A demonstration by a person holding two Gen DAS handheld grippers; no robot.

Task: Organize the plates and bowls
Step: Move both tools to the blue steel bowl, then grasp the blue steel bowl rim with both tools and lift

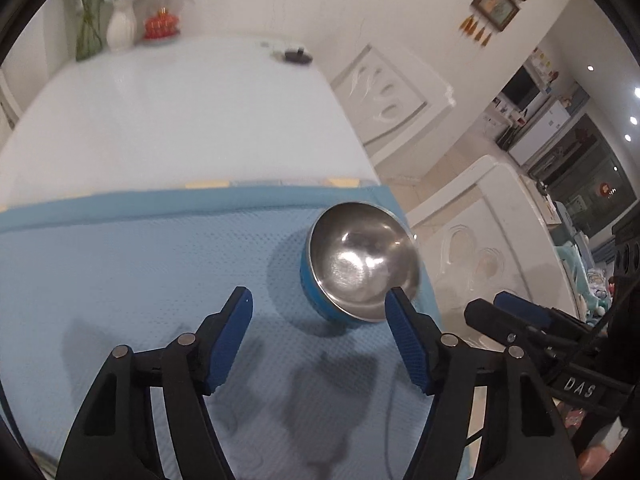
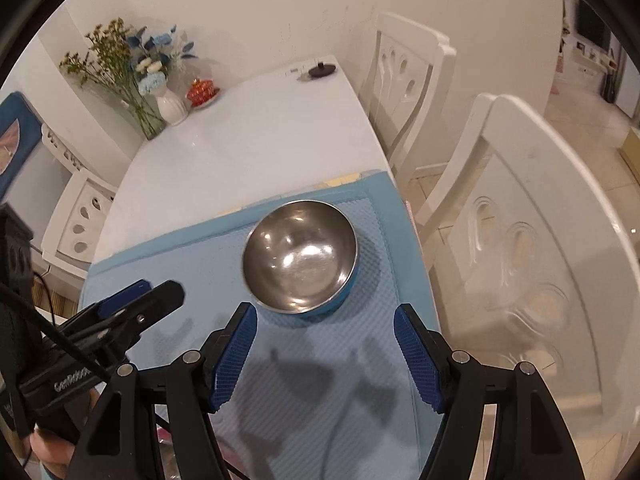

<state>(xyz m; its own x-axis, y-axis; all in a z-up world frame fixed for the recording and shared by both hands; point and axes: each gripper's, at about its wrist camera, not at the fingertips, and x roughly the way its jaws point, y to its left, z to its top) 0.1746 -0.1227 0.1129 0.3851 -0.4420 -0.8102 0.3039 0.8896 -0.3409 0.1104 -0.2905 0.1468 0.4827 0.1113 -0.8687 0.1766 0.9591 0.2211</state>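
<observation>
A steel bowl with a blue outside (image 1: pixel 360 260) stands on the light blue mat (image 1: pixel 140 264) near its far right corner. It also shows in the right wrist view (image 2: pixel 300 258), just ahead of the fingers. My left gripper (image 1: pixel 320 300) is open and empty, above the mat, with the bowl just ahead of its right finger. My right gripper (image 2: pixel 326 316) is open and empty, close behind the bowl. The right gripper also shows at the right of the left wrist view (image 1: pixel 516 312), and the left gripper at the left of the right wrist view (image 2: pixel 140 296).
The mat (image 2: pixel 360 360) covers the near end of a white table (image 1: pixel 180 112). At the far end stand a white vase of flowers (image 2: pixel 168 104), a red ornament on a dish (image 2: pixel 202 92) and a small black object (image 2: pixel 322 70). White chairs (image 2: pixel 520 248) stand along the right side.
</observation>
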